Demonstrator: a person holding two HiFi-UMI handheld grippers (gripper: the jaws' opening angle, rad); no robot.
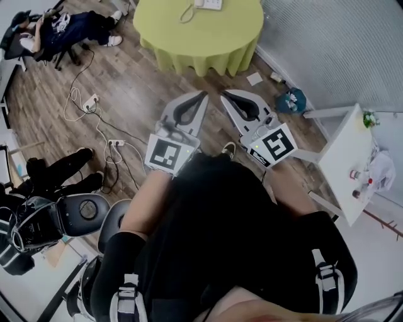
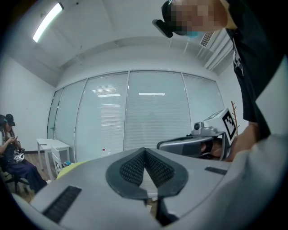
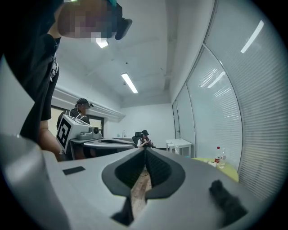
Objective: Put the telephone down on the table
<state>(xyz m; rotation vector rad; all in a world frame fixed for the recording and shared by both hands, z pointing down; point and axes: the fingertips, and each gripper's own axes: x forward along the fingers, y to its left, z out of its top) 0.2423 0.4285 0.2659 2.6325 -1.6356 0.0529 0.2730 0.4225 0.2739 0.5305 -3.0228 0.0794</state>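
left gripper (image 1: 203, 95), right gripper (image 1: 221, 95) closed, empty, level.

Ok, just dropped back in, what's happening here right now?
A person stands holding a gripper in each hand, both level and aimed toward the round green-clothed table. The left gripper and the right gripper both have their jaws shut with nothing between them. The telephone sits on that table, well apart from both grippers, so nothing is being handled at this moment.
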